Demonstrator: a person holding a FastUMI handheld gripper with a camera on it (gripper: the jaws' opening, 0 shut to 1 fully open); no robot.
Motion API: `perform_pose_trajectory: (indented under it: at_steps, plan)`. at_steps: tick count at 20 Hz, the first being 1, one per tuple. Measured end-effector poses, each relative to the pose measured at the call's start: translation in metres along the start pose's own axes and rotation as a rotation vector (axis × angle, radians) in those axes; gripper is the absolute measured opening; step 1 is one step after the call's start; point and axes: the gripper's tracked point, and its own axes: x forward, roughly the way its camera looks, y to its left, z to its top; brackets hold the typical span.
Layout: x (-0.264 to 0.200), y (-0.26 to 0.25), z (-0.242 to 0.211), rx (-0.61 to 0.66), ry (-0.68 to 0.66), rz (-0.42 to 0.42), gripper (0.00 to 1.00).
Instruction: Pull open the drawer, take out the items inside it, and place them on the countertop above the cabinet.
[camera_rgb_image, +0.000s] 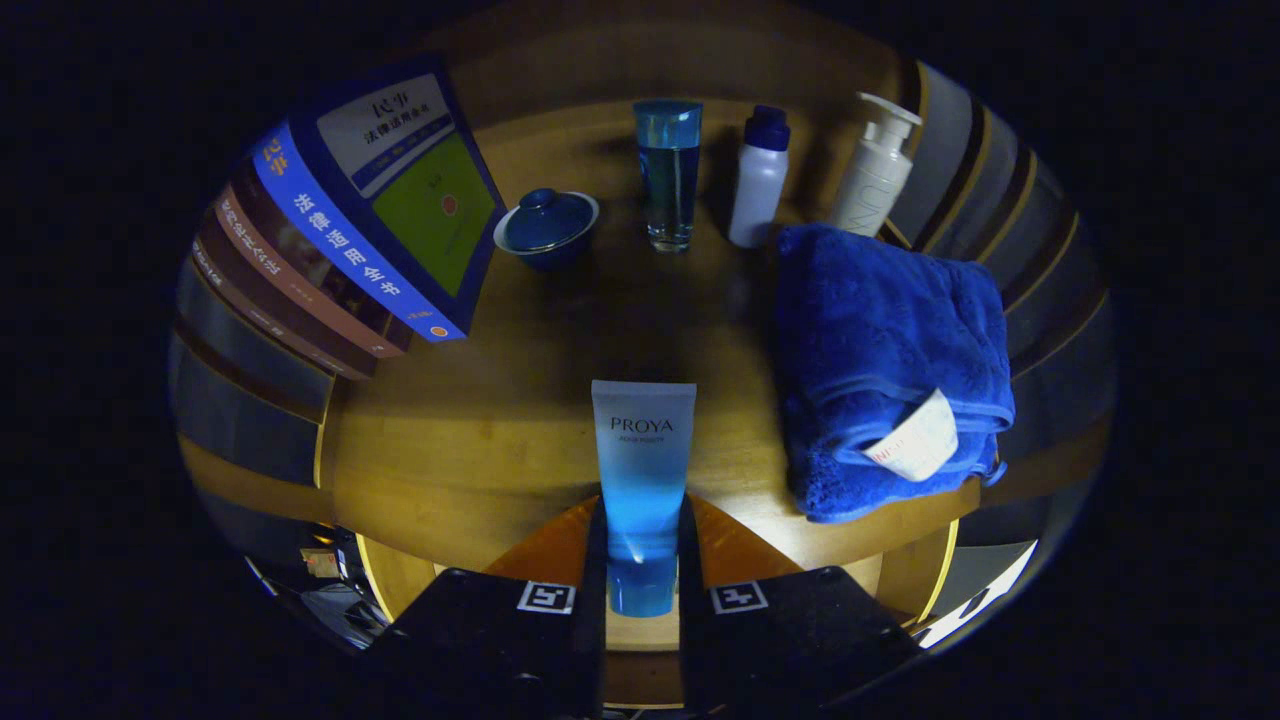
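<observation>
Tube clamped in the claw (643, 560) above the wooden bench (480, 440).
Both fingers press the lower end of the blue-and-white plastic cosmetic tube (643, 470); its long axis runs straight ahead along them, just left of the folded blue towel (890, 360), over bare bench for setting down.

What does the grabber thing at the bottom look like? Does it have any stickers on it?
The tool has two big, boxy, flat-topped blocks side by side. Each block carries one small square sticker with a black-and-white pattern near its inner front corner. Two narrow fingers stick forward.
</observation>
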Motion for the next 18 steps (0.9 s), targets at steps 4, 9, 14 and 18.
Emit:
perform_pose_trajectory:
  at_steps: [4,9,14,18]
  plan:
    - [0.006,-0.004,0.002,-0.02,0.025,-0.025,0.41]
    - [-0.002,-0.004,0.002,-0.006,-0.029,0.024,0.66]
    - [-0.049,0.013,-0.015,0.018,-0.142,0.121,1.0]
    - [-0.089,0.027,-0.041,-0.012,-0.252,0.186,1.0]
